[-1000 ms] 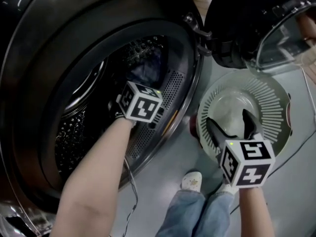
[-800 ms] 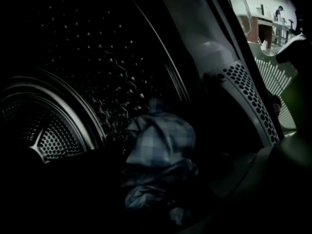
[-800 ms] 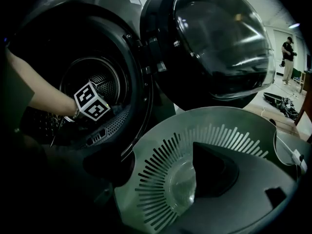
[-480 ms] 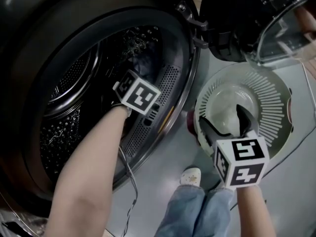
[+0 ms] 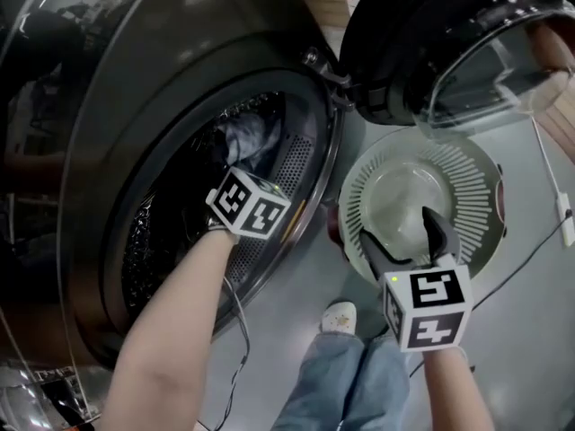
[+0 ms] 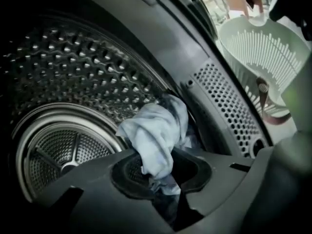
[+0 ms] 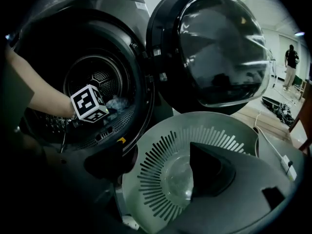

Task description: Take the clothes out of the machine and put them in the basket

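Observation:
A pale blue cloth (image 6: 156,135) hangs bunched from my left gripper (image 6: 158,174), whose jaws are shut on its lower end. In the head view the cloth (image 5: 247,137) shows just inside the machine's round opening (image 5: 310,164), beyond the left gripper's marker cube (image 5: 250,203). The perforated drum (image 6: 73,77) curves behind it. My right gripper (image 5: 400,232) stands open above the white slotted basket (image 5: 467,164), with nothing between its jaws. From the right gripper view the basket (image 7: 161,145) lies directly below the right gripper (image 7: 161,174).
The machine's round glass door (image 5: 431,43) hangs open, above and behind the basket. The person's jeans and a white shoe (image 5: 346,317) are on the grey floor between machine and basket. A white cable (image 5: 557,214) runs along the right. Another person (image 7: 291,62) stands far off.
My left gripper has closed on the cloth and drawn back toward the drum's opening, lifting the cloth with it. The right gripper has stayed open over the basket, shifting only a little.

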`<control>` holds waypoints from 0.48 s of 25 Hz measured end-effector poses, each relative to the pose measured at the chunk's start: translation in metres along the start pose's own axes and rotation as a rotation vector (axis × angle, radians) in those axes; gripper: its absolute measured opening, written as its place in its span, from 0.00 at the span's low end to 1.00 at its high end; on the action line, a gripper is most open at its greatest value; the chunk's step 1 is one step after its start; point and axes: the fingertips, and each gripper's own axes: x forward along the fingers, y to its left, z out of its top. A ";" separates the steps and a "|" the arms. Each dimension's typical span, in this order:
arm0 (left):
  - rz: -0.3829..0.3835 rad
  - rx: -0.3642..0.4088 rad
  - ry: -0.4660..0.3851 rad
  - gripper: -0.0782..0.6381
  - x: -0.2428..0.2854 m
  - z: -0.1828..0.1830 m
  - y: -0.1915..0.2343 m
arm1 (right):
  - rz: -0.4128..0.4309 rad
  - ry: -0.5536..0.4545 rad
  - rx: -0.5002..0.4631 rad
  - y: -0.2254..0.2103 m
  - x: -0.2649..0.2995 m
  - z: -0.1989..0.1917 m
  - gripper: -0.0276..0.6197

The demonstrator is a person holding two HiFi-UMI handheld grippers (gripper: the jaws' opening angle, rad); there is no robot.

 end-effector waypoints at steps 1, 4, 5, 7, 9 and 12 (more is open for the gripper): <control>0.010 -0.019 -0.002 0.22 -0.006 0.000 0.001 | -0.006 0.005 0.012 -0.003 -0.005 -0.001 0.70; 0.057 -0.071 -0.015 0.22 -0.021 0.003 0.012 | -0.014 0.013 0.030 -0.005 -0.017 0.001 0.70; 0.074 -0.090 -0.018 0.22 -0.027 0.004 0.017 | -0.015 0.013 0.027 -0.005 -0.021 0.004 0.70; 0.090 -0.148 -0.020 0.22 -0.041 0.006 0.023 | -0.017 0.014 0.024 -0.005 -0.031 0.008 0.70; 0.094 -0.209 -0.026 0.22 -0.056 0.010 0.025 | -0.023 0.016 0.032 -0.007 -0.040 0.012 0.70; 0.091 -0.229 -0.046 0.22 -0.076 0.018 0.024 | -0.025 0.016 0.049 -0.006 -0.053 0.018 0.70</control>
